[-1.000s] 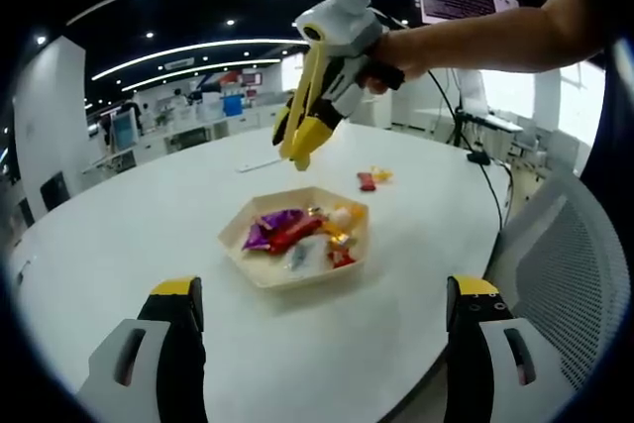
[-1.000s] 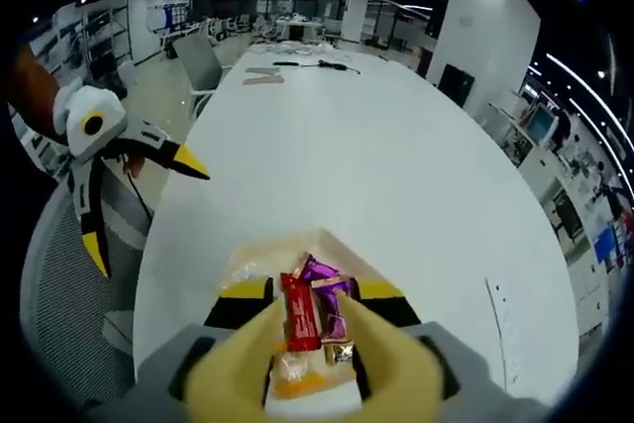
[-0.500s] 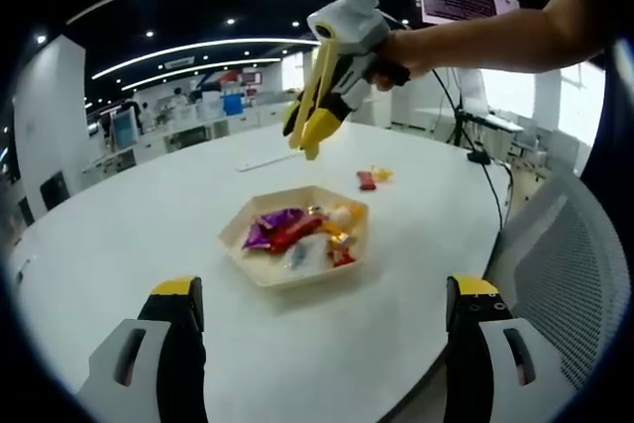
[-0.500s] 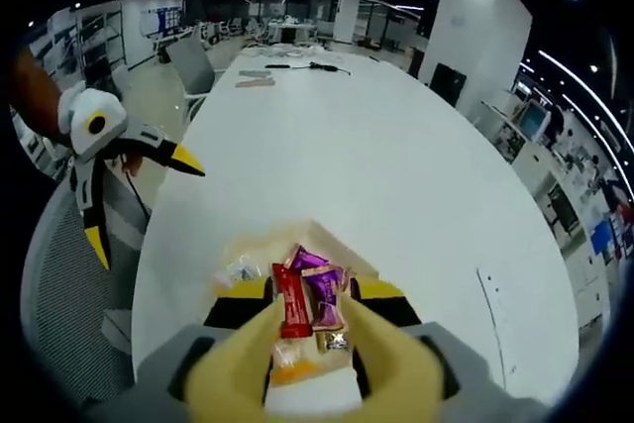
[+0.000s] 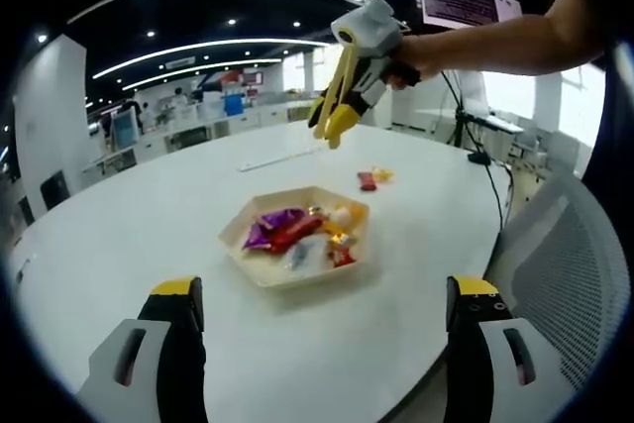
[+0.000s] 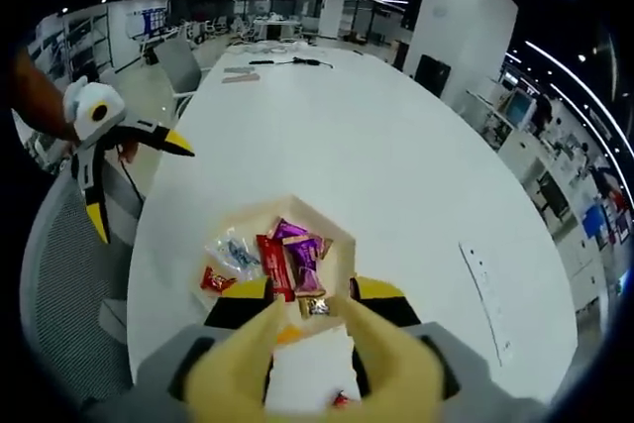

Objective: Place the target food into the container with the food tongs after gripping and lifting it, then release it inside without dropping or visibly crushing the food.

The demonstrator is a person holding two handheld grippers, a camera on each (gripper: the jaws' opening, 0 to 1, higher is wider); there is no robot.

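Since a second ago, your right gripper [image 5: 333, 127] has risen and pulled away from the tray [image 5: 238, 233]; in the left gripper view it now hangs high above the table [image 5: 119, 235], past the tray's far side, held in a hand [image 5: 411, 56]. The yellow tongs [image 6: 307, 364] it carries have their tips drawn close together with no food between them; in the right gripper view the two yellow blades rise from the bottom with white table showing in the narrow gap. The sweets [image 5: 297, 230] lie inside the hexagonal tray: a purple wrapper [image 6: 300, 263], a red bar [image 6: 271, 266], a clear wrapper [image 6: 235, 253] and a small red piece [image 6: 212, 279] among them. Two more sweets [image 5: 373, 178], one red and one yellow, sit on the table beyond the tray, apart from it.

Your left gripper [image 5: 317, 344] hovers low at the near edge of the table, jaws spread wide, nothing between them. In the right gripper view it shows at the left beside a mesh-backed chair [image 6: 54, 264], its yellow-tipped jaws splayed apart.
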